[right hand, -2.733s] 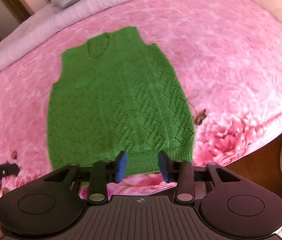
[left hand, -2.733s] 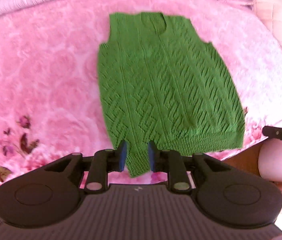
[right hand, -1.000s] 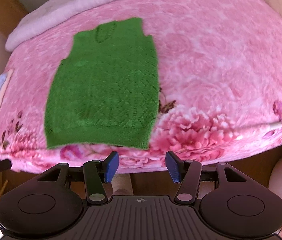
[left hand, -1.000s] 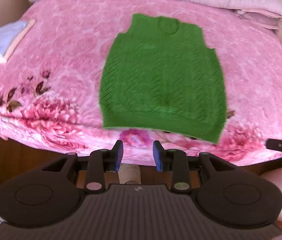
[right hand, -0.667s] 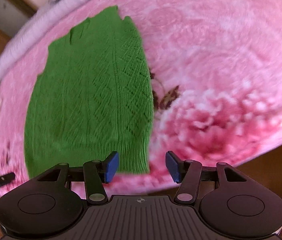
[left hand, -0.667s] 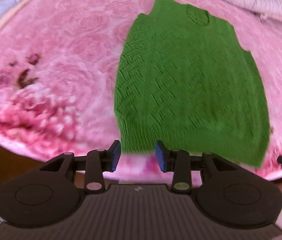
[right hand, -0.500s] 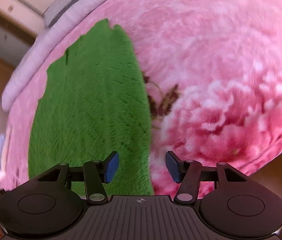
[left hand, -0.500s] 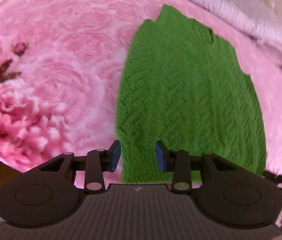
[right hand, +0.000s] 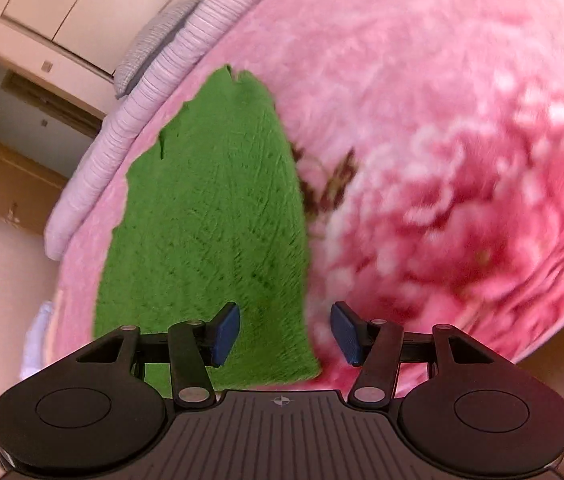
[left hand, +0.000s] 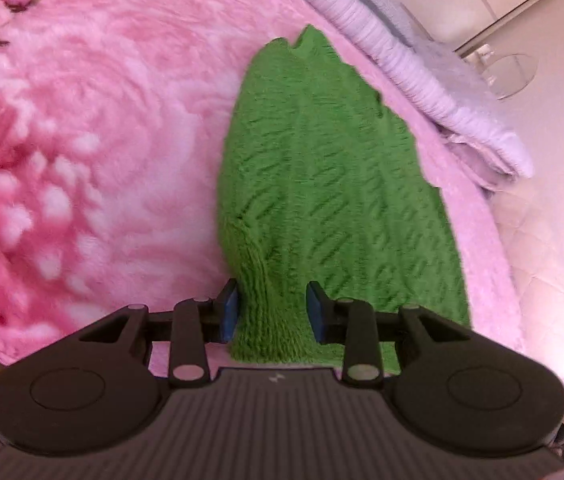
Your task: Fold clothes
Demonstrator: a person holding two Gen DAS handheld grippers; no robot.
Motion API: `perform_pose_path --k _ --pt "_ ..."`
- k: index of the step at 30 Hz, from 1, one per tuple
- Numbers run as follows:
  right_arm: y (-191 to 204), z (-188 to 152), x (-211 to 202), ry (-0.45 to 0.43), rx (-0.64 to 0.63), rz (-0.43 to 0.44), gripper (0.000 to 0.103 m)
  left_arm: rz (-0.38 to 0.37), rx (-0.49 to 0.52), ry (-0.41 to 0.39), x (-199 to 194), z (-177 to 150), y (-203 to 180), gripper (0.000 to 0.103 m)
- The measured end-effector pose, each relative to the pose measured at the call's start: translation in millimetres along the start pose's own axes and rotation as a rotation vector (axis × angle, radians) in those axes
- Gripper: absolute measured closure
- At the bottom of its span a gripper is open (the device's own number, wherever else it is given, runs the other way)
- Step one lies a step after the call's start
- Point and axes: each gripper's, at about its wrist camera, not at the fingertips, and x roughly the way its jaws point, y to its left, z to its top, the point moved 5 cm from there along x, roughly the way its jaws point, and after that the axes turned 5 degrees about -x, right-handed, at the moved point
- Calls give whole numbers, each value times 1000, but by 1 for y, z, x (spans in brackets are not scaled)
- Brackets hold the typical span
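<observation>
A green knitted vest [left hand: 330,184] lies flat on a pink flowered blanket [left hand: 82,140], hem toward me and neck far off. My left gripper [left hand: 272,316] sits low over the hem's left corner. Its jaws are closing, with a rucked ridge of green knit between the blue pads; the knit touches the left pad and a gap shows at the right one. In the right wrist view the vest [right hand: 210,216] fills the left half. My right gripper [right hand: 285,334] stands wide open astride the hem's right corner, with the vest's edge between its pads, untouched.
A folded lilac quilt [left hand: 422,68] and a grey pillow [right hand: 150,40] line the far side of the bed. White cupboards [right hand: 62,8] and a wooden door frame [right hand: 2,168] stand behind. The blanket [right hand: 442,120] drops off at the bed's near edge just under both grippers.
Both grippers have come down and forward from above the bed's edge onto the vest's two hem corners. The knit at the left gripper has rucked up between its pads.
</observation>
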Motion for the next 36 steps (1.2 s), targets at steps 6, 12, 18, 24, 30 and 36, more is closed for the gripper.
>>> perform_pose_path --k 6,12,18,24,30,36 --pt "14 -8 18 42 -76 -42 91 8 29 -3 13 -4 -1 94" --pt "32 16 -9 -77 -148 -39 97 28 115 -94 -17 -7 -19 98" --pt "9 4 -29 -65 -144 -110 97 67 212 -87 -26 -42 -31 97" --pt "-1 -22 -19 -34 -164 -137 95 145 231 -90 -23 -51 -25 94" --pt "29 -13 -51 -161 -396 -311 90 342 417 -217 -60 -39 -53 92" --pt "35 -13 -25 -149 -412 -216 86 295 476 -227 -59 -40 -63 92"
